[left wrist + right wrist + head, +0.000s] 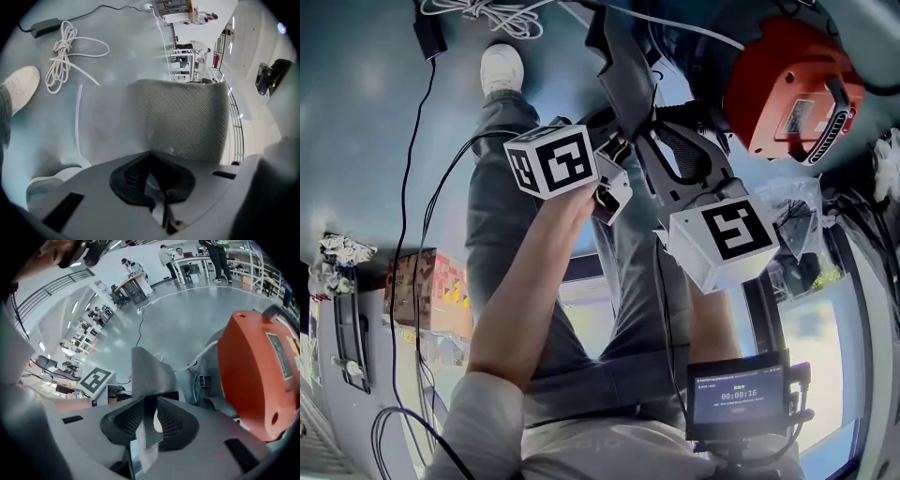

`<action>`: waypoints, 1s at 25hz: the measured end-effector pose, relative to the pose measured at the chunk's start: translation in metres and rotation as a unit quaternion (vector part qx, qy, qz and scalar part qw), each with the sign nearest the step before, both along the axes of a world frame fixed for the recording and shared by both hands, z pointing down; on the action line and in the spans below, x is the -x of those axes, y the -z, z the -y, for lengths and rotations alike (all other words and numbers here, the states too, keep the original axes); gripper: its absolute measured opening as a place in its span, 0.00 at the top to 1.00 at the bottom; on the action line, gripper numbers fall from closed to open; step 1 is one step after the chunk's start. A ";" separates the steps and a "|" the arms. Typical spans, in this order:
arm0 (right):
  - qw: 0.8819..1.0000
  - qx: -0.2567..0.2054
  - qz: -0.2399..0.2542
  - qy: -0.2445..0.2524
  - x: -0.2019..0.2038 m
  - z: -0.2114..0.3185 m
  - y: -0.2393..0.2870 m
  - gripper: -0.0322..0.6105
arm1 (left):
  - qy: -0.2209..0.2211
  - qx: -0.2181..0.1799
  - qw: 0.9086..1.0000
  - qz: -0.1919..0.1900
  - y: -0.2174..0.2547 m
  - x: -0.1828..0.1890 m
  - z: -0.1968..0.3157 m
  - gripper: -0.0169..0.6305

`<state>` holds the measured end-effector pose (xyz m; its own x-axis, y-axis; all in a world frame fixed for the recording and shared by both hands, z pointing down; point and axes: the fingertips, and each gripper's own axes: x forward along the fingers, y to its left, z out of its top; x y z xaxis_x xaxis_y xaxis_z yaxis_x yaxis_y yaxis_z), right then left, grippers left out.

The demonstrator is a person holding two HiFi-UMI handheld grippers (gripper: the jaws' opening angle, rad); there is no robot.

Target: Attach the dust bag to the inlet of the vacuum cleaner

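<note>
the dust bag (183, 117) is pinched by the left gripper (155, 190); its fabric is flanked by the parted jaws of the right gripper (150, 422).

Cord (65, 51): white, loosely coiled, near a black adapter (44, 26).
Shoe (502, 67): white, just beside the cord.
Box (427, 291): printed carton, far left.
Screen (739, 396): small, lit.

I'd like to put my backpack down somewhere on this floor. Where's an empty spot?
The widest bare floor lies left of the black cable, beyond the cardboard box. A smaller patch lies between the coiled white cord and the dust bag. It is crowded around the orange vacuum cleaner and the person's leg, with plastic wrappers nearby.
</note>
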<state>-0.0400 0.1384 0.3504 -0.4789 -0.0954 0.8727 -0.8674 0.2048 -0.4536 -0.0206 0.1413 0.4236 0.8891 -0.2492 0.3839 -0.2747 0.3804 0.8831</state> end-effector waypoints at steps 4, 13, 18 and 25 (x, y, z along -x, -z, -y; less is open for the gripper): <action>0.993 -0.044 -0.108 0.017 -0.019 0.009 -0.002 0.87 | 0.017 -0.006 1.000 -0.025 0.005 -0.003 0.008 0.97; 0.989 -0.067 -0.129 -0.039 -0.042 0.001 0.007 0.93 | 0.019 0.008 0.997 -0.074 0.009 -0.008 0.012 0.97; 0.986 -0.081 -0.143 0.009 -0.052 0.005 0.000 0.92 | 0.000 0.043 0.998 -0.047 -0.005 0.001 0.001 0.97; 0.986 -0.068 -0.146 0.031 -0.046 0.004 0.003 0.93 | -0.087 0.087 0.992 0.014 -0.025 -0.014 -0.064 0.97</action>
<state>0.0062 0.1344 0.3472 -0.2180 -0.1998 0.9553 -0.9409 0.3031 -0.1514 -0.0065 0.2052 0.4489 0.9009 -0.0208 0.4336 -0.3739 0.4706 0.7993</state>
